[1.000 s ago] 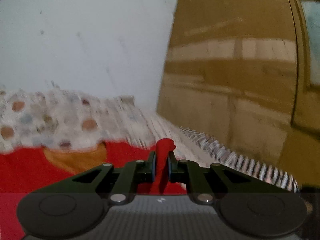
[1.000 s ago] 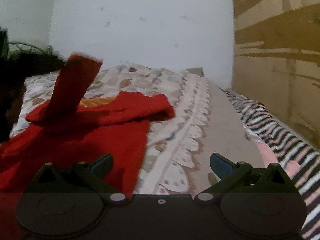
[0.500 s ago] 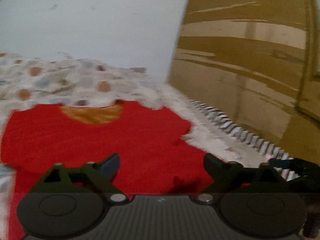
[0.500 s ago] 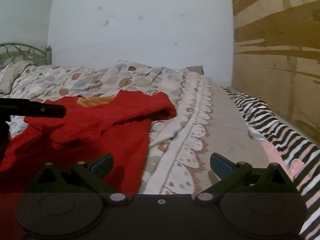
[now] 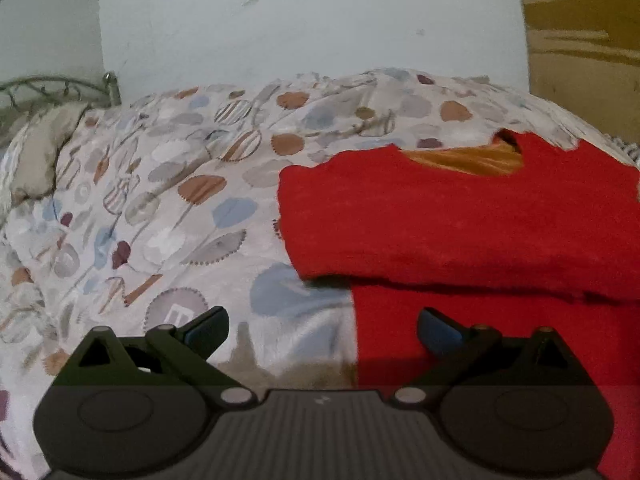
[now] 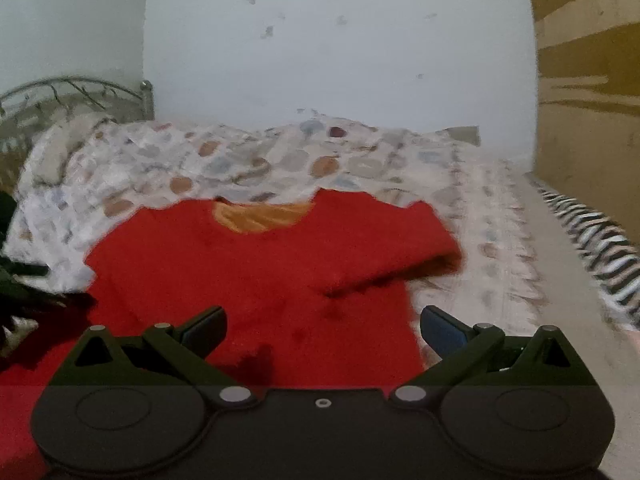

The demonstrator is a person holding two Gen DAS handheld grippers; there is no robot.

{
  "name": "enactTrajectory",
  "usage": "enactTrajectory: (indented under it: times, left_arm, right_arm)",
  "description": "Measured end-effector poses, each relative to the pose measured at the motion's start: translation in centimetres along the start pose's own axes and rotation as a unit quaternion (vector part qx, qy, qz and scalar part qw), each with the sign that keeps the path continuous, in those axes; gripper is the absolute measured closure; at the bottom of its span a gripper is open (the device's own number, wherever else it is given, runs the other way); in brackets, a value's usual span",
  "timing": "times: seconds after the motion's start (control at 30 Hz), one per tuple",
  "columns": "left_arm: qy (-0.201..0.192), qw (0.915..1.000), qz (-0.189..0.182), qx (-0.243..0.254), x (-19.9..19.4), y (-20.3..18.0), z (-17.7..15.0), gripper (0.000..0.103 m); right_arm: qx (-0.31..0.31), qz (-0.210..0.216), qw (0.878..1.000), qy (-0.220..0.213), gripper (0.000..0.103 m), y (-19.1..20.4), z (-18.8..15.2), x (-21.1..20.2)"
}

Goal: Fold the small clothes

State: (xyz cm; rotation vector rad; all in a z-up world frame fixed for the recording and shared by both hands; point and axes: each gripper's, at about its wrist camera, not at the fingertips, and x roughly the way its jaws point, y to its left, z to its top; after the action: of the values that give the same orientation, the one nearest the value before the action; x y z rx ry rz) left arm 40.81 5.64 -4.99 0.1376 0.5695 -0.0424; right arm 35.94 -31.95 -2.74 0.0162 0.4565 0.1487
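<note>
A red top (image 6: 260,264) with an orange inner neck (image 6: 260,216) lies flat on the patterned bedspread (image 6: 280,160), both sleeves folded in across its chest. In the left wrist view the red top (image 5: 460,220) fills the right side. My left gripper (image 5: 322,330) is open and empty, low over the top's left edge. My right gripper (image 6: 322,330) is open and empty, above the top's lower right part. The left gripper's dark body (image 6: 24,292) shows at the left edge of the right wrist view.
A pillow (image 5: 44,156) and a metal headboard (image 6: 72,92) are at the far left. A striped cloth (image 6: 592,236) lies along the bed's right edge, below a brown cardboard wall (image 6: 588,80). A white wall (image 6: 340,40) stands behind the bed.
My left gripper let go of the red sleeve, opened and swung left to the top's left edge. The sleeve now lies folded on the chest. My right gripper shifted left over the top.
</note>
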Motion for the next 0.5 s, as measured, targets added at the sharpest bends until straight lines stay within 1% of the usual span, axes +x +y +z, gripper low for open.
enactTrajectory:
  times: [0.07, 0.13, 0.2, 0.3, 0.37, 0.43, 0.5]
  left_arm:
    - [-0.006, 0.9999, 0.008, -0.007, 1.4, 0.4, 0.5, 0.001]
    - [-0.007, 0.9998, 0.013, -0.010, 3.0, 0.2, 0.9, 0.000]
    - [-0.015, 0.9997, 0.011, -0.018, 4.1, 0.4, 1.5, 0.000]
    - [-0.040, 0.9986, 0.023, -0.026, 4.5, 0.8, 2.3, 0.000]
    - [-0.065, 0.9955, 0.053, -0.044, 4.2, 1.3, 2.7, 0.000]
    - [-0.083, 0.9917, 0.067, -0.072, 3.7, 2.2, 2.8, 0.000]
    - [-0.086, 0.9875, 0.083, -0.103, 3.7, 3.4, 2.5, 0.000]
  right_arm:
    - [-0.004, 0.000, 1.000, 0.003, 0.000, 0.7, 0.8, 1.9]
    - [-0.009, 0.002, 1.000, 0.016, 0.001, 1.3, 1.3, 3.7]
    - [-0.013, -0.003, 0.999, 0.034, 0.001, 1.6, 1.4, 5.7]
    - [-0.023, -0.017, 0.997, 0.068, 0.001, 1.9, 0.7, 7.9]
    - [-0.026, -0.015, 0.996, 0.083, 0.001, 1.8, 0.2, 8.6]
    - [-0.022, -0.012, 0.996, 0.080, 0.000, 1.7, 0.2, 8.4]
    - [-0.017, -0.009, 0.996, 0.082, 0.000, 1.5, 0.0, 8.4]
